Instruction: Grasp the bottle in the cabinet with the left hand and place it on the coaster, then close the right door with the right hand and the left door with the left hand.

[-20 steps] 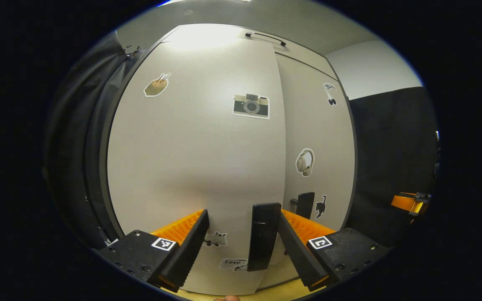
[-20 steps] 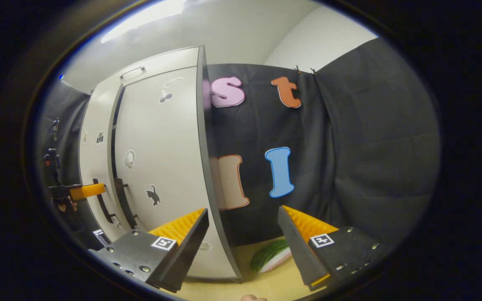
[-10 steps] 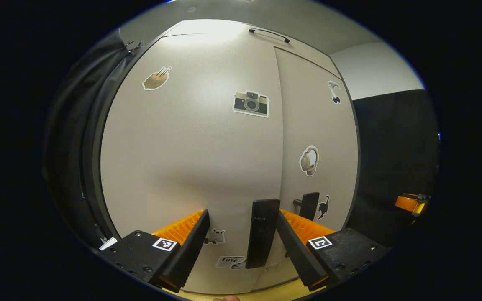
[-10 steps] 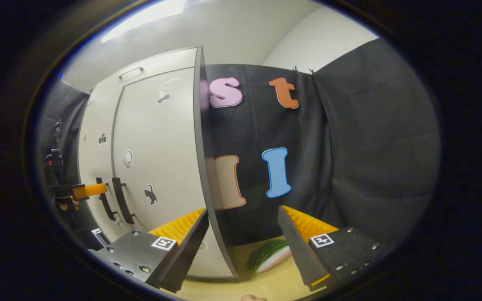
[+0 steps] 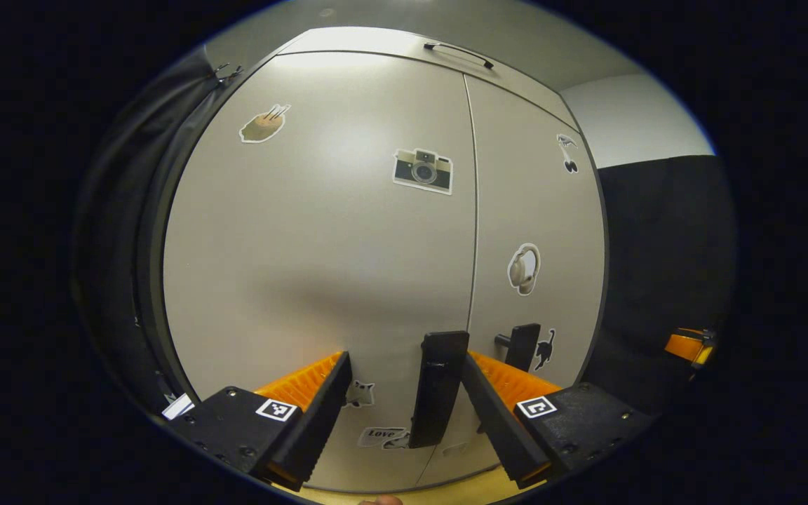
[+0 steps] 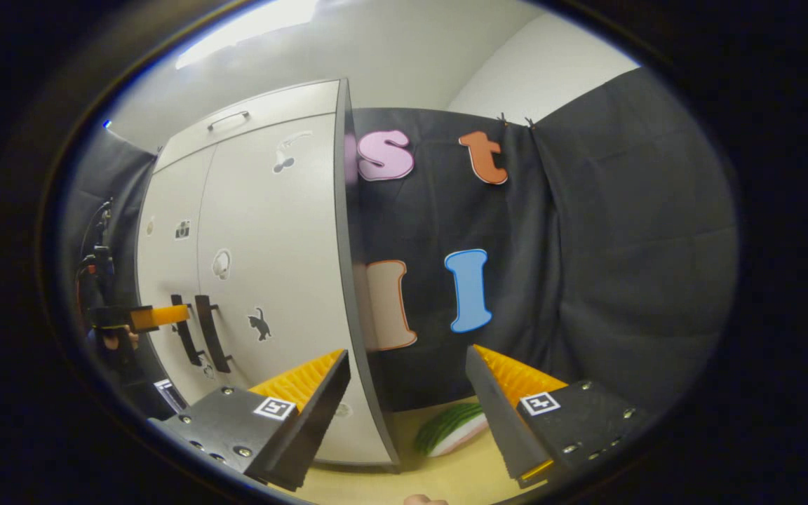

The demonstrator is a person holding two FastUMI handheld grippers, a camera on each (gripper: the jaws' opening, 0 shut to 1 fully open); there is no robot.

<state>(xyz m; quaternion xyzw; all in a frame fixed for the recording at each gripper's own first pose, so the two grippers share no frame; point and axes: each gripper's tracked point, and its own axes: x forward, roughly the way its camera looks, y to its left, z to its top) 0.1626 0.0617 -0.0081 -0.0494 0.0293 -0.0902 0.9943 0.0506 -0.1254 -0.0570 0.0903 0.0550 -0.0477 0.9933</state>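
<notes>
Left gripper view: the left gripper [image 5: 404,414], fingers spread wide and holding nothing, faces the left door [image 5: 320,245], now flush with the right door [image 5: 537,238]; a final square push beside the black handle [image 5: 436,389], at 6 o'clock, should seat it. Both pale grey, sticker-dotted doors meet at a thin seam. The right gripper [image 6: 407,414] hangs wide and empty near the cabinet's side.
</notes>
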